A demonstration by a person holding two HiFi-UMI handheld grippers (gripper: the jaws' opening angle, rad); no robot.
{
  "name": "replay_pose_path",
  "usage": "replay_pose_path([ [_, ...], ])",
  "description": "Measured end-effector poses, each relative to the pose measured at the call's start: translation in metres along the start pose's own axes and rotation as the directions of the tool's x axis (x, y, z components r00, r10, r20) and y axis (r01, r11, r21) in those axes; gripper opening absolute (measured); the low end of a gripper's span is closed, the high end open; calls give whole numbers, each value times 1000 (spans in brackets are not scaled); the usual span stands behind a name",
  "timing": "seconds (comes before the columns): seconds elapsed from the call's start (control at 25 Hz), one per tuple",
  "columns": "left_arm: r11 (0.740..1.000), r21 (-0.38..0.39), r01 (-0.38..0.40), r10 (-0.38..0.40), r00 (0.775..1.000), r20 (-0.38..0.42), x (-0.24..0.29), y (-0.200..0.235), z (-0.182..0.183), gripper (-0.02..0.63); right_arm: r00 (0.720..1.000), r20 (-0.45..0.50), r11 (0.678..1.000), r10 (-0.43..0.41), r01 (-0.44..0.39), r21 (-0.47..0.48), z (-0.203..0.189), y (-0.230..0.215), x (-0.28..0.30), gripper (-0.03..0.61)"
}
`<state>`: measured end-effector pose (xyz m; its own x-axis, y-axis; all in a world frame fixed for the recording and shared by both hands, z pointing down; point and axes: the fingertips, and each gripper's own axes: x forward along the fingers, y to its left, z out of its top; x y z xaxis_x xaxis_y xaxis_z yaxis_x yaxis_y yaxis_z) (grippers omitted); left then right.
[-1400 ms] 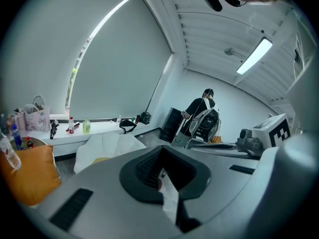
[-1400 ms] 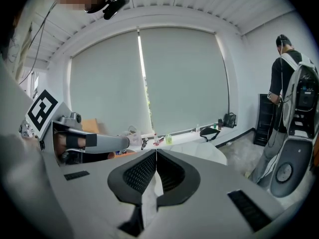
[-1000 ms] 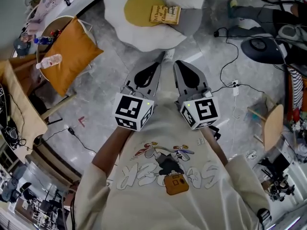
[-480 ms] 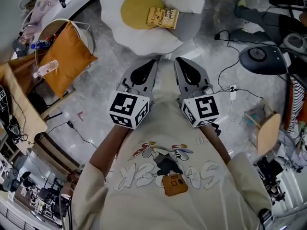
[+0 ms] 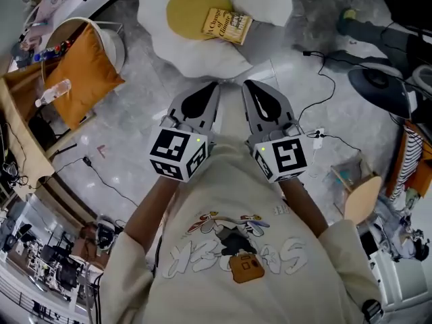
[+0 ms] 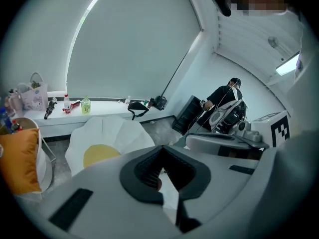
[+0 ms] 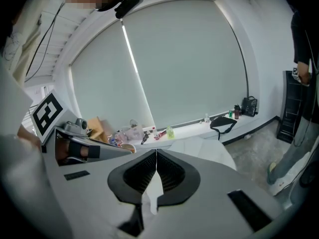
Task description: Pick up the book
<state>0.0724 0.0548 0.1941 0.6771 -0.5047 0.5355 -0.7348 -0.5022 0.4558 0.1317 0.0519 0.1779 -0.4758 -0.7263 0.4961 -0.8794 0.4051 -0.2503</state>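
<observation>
Fried-egg cushion (image 5: 196,56), white with a yellow yolk, on the floor (image 5: 145,123) at top centre of the head view. Orange pillow (image 5: 81,79) upper left. Left tongs (image 5: 212,90) and right tongs (image 5: 248,88) side by side mid-frame, tips aimed up-frame at the cushion's near edge. Both sets of jaws are together with nothing between them. Book (image 5: 227,25) lies flat on the cushion, overlapping the yolk's right edge, well apart from both tongs.

Left claw (image 5: 215,85), right claw (image 5: 247,84) (jaws together) point forward.
</observation>
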Motion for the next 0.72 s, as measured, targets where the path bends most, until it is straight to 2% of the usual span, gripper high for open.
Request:
replay_pose_path([
  [0.16,999,-38,-4,4,1000,-9,16,8,-8,6,1000,-31,1000,5,-5,5,-12,-12,16,23],
  [0.24,997,-83,-1,0,1000,-13,25,19,-14,6,999,-48,1000,15,-15,-9,-18,-14,28,23],
  [0.4,973,-229,3,-7,1000,-19,44,48,-24,6,995,-98,998,17,-23,-62,-28,-20,54,23],
  [0.72,943,-332,-31,26,999,-21,80,89,-49,6,985,-171,992,38,-58,-112,-53,-38,101,23],
])
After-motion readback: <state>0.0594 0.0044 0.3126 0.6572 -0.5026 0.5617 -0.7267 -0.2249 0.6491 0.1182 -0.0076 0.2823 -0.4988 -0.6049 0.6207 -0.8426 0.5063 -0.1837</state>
